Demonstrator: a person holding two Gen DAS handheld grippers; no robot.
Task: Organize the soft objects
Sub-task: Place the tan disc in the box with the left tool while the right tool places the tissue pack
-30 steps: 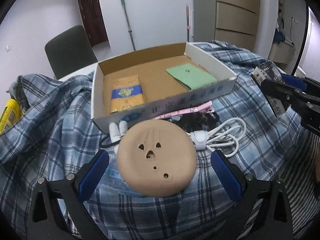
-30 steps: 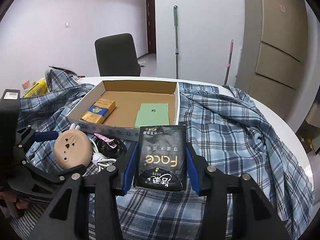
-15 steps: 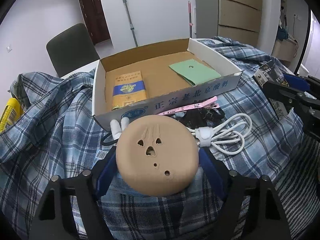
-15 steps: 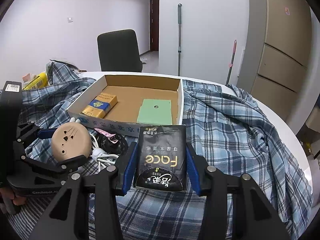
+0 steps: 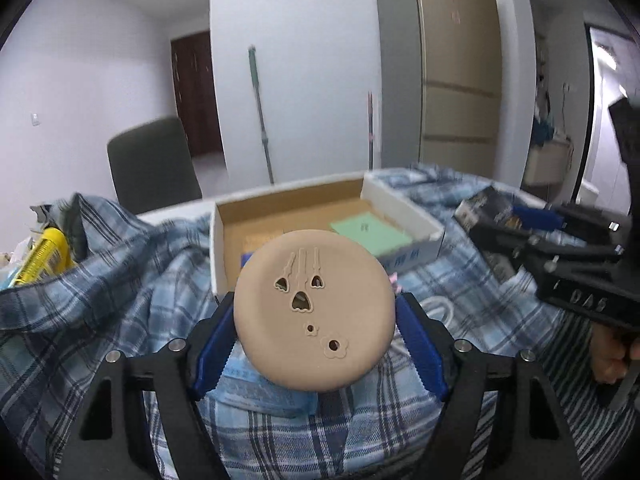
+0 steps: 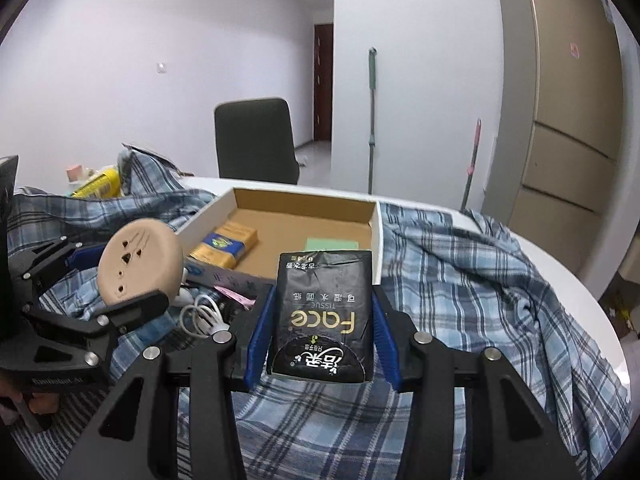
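A round tan soft pad [image 5: 312, 308] with small cut-out holes sits between the blue pads of my left gripper [image 5: 314, 314], which is shut on its two sides. The pad hangs above the plaid cloth, in front of the shallow cardboard box [image 5: 404, 212]. The right wrist view shows the same pad [image 6: 138, 262] lifted at the left, near the box's corner. My right gripper [image 6: 322, 300] is shut on a black tissue pack [image 6: 324, 312], held upright before the box's front wall [image 6: 376, 240]. That tissue pack [image 5: 484, 208] also shows at the right of the left wrist view.
The box holds a yellow-and-blue pack [image 6: 224, 246] and a green sheet [image 6: 332, 244]. A coiled white cable [image 6: 200, 316] and a pink clip [image 6: 234, 296] lie on the blue plaid shirt [image 6: 460, 280] in front of it. A yellow tube [image 6: 98, 184] and a dark chair [image 6: 256, 140] stand behind.
My left gripper's jaws closed onto the tan pad and lifted it off the cloth toward the box. The right gripper kept the tissue pack and barely moved.
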